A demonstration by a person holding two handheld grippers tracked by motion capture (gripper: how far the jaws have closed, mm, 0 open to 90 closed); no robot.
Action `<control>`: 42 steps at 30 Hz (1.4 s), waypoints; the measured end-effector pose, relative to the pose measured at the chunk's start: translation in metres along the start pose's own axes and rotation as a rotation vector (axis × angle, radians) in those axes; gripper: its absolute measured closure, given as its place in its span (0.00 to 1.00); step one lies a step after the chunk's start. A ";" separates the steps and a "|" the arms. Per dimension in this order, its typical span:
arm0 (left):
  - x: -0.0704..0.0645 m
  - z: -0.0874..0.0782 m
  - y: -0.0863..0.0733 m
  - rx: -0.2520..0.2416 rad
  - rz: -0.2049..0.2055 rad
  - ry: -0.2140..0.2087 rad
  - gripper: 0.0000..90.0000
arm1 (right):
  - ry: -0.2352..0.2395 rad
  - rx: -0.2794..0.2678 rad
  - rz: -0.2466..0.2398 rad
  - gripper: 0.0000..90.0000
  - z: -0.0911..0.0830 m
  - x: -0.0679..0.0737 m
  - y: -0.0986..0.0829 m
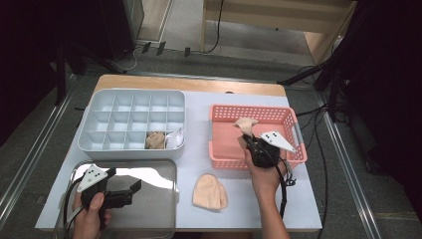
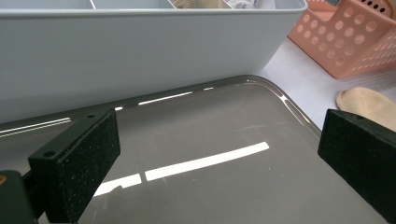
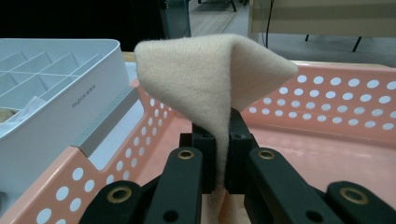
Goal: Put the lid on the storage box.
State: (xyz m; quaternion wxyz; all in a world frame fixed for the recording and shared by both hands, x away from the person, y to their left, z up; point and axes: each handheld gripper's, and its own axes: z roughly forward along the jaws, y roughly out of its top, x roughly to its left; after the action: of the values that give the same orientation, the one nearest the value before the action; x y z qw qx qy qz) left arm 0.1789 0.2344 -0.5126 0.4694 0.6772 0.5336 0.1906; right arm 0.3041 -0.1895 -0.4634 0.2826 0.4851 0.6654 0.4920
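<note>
Lifting a beige sock (image 3: 212, 88) from the pink basket (image 1: 224, 149)

Our right gripper (image 3: 219, 154) pinches it; left gripper (image 2: 219, 154) gapes idle; two compartments of the organizer (image 1: 99, 124) filled, one sock (image 1: 210, 191) left.

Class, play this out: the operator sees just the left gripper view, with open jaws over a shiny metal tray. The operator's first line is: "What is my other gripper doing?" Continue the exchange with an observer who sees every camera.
Observer: Your right gripper is shut on a beige sock, pinched between its jaws above the pink basket.
Operator: Is anything else in that basket?
Observer: In the high view its floor looks bare apart from the held sock.
Operator: I see a beige edge beyond my tray. What is it?
Observer: A second beige sock, lying flat on the table between the metal tray and the basket.
Operator: And the grey organiser?
Observer: The organiser has fabric in two bottom-row cells; the rest look unfilled.
</note>
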 end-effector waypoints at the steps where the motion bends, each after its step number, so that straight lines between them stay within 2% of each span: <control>1: 0.000 0.000 0.000 0.000 0.001 0.000 0.00 | 0.000 -0.003 -0.001 0.96 0.000 0.000 0.000; 14: -0.001 0.000 0.000 0.001 0.003 0.000 0.00 | 0.001 -0.027 0.010 0.96 -0.002 0.002 -0.001; 20: -0.003 0.001 -0.001 0.006 0.008 -0.004 0.00 | 0.008 -0.038 0.021 0.96 -0.007 0.003 0.004; 31: -0.006 0.002 -0.001 0.010 0.013 -0.007 0.00 | 0.017 -0.075 0.004 0.96 -0.029 0.011 0.018; 42: -0.009 0.002 -0.001 0.006 0.017 -0.010 0.00 | 0.030 -0.084 0.008 0.96 -0.051 0.020 0.016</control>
State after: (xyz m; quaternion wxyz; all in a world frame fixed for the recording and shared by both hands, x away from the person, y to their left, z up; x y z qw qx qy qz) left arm 0.1768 0.2254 -0.5128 0.4683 0.6842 0.5259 0.1898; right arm 0.2595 -0.1898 -0.4287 0.2907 0.4680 0.6465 0.5278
